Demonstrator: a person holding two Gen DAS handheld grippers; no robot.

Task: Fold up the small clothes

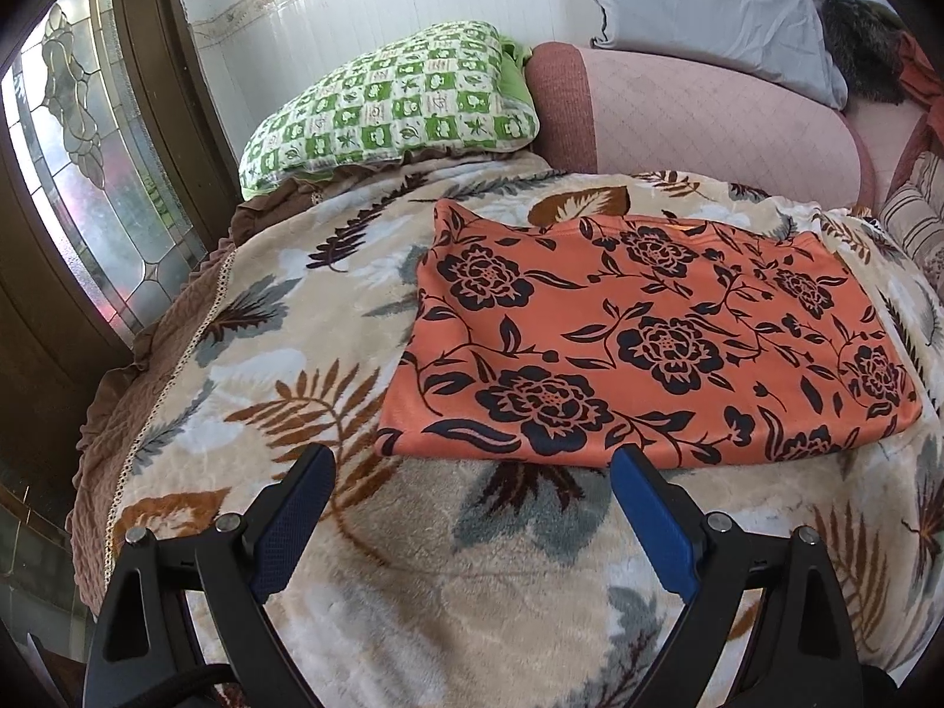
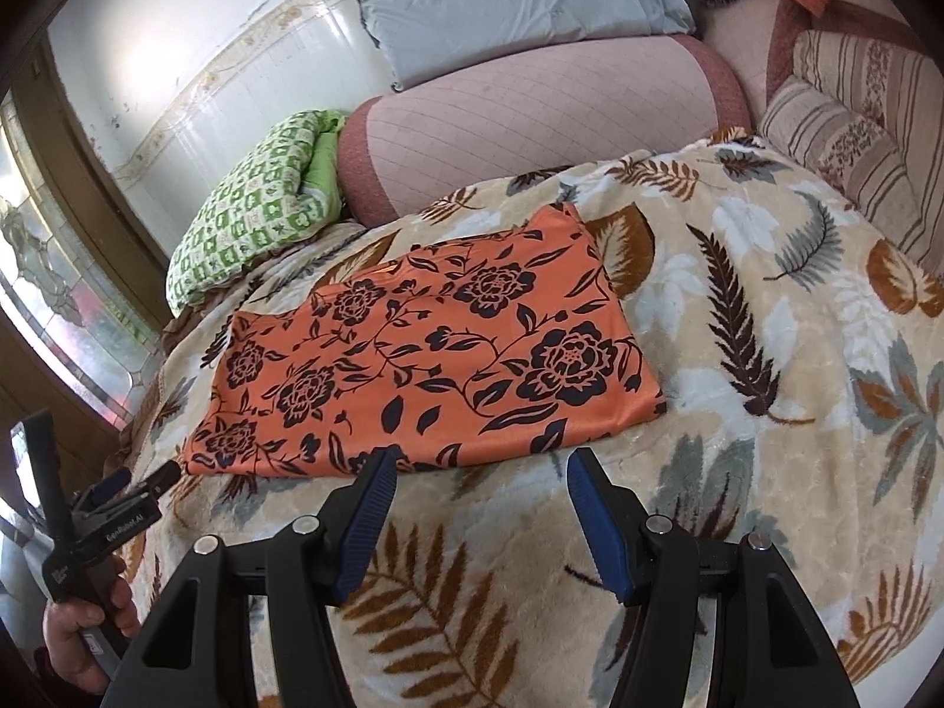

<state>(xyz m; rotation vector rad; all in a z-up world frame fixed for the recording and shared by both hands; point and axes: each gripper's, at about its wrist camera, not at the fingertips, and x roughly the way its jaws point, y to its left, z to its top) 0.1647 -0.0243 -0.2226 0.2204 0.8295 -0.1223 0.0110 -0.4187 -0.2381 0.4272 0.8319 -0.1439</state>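
An orange garment with dark flower print (image 1: 643,342) lies flat as a neat rectangle on the leaf-patterned blanket (image 1: 413,560); it also shows in the right wrist view (image 2: 436,366). My left gripper (image 1: 472,460) is open and empty, just short of the garment's near edge. My right gripper (image 2: 481,463) is open and empty, also just short of the near edge. The left gripper also shows in the right wrist view (image 2: 144,481), low at the left, held in a hand, near the garment's left corner.
A green checked pillow (image 1: 401,112), a pink quilted bolster (image 1: 696,118) and a grey pillow (image 1: 708,6) lie behind the garment. Striped cushions (image 2: 855,135) sit at the right. The bed's edge and a stained-glass door (image 1: 76,147) are at the left.
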